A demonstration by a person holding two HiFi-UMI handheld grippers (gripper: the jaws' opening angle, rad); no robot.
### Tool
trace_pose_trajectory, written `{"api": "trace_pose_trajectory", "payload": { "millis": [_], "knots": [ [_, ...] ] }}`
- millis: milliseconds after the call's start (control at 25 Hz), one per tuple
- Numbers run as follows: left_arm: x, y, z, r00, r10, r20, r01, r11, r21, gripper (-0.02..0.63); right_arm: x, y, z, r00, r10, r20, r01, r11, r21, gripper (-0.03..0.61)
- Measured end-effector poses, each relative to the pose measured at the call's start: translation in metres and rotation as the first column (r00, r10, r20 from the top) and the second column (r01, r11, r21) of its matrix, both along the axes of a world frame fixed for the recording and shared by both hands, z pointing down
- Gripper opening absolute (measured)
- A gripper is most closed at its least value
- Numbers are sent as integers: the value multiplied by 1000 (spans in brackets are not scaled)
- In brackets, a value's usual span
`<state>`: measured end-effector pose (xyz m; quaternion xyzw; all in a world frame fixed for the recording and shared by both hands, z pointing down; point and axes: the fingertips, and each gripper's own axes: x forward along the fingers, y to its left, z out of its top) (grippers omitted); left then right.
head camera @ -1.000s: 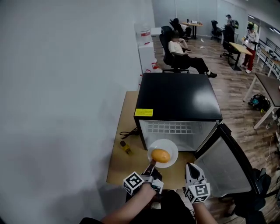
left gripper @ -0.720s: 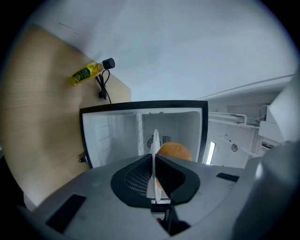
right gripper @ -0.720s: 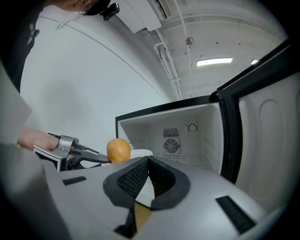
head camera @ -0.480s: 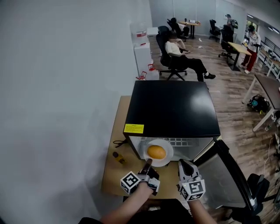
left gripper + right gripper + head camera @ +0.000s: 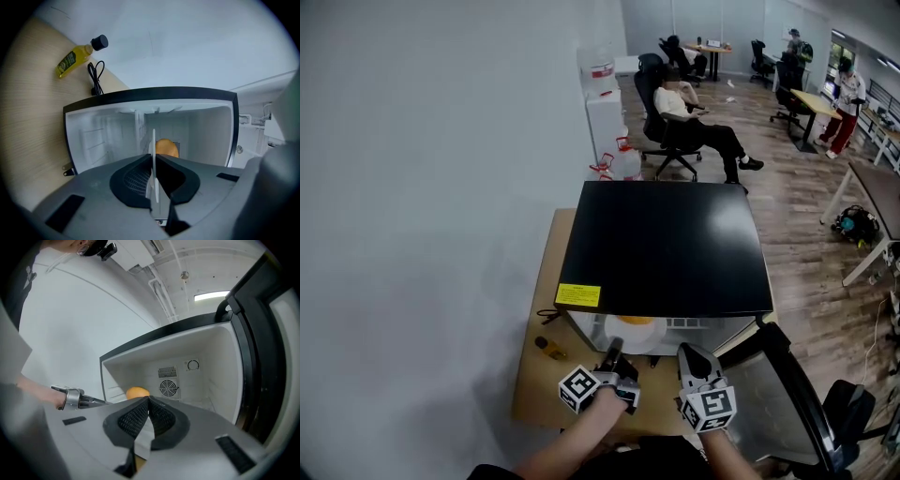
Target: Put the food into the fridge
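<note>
A black mini fridge [image 5: 666, 248] stands on a wooden table with its door [image 5: 787, 394] swung open to the right. My left gripper [image 5: 616, 347] is shut on the rim of a white plate [image 5: 635, 330], which reaches into the fridge mouth under the top edge. In the left gripper view the plate [image 5: 153, 150] shows edge-on between the jaws, with an orange round food [image 5: 167, 147] on it inside the white cavity. My right gripper [image 5: 692, 352] hovers just right of the left one, jaws shut and empty. The right gripper view also shows the orange food [image 5: 137, 392].
A small yellow bottle [image 5: 75, 57] and a black cable [image 5: 96, 77] lie on the wooden table [image 5: 546, 375] left of the fridge, by the white wall. The fridge's back wall has a fan grille [image 5: 167, 388]. People sit at desks farther back in the room.
The plate with the orange food has moved forward from in front of the fridge into its opening. Both grippers have followed it inward. The fridge top now hides most of the plate.
</note>
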<state>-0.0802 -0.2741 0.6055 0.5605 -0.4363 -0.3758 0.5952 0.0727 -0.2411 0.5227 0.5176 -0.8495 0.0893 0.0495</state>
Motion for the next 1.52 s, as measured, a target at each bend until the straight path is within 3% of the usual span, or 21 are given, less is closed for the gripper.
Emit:
{"api": "trace_pose_trajectory", "payload": {
  "millis": [1520],
  "knots": [
    [18,-50,13,998,-50,42,52,997,-48,21,12,-31,11,999,-23,22,24,999,-41,60]
  ]
}}
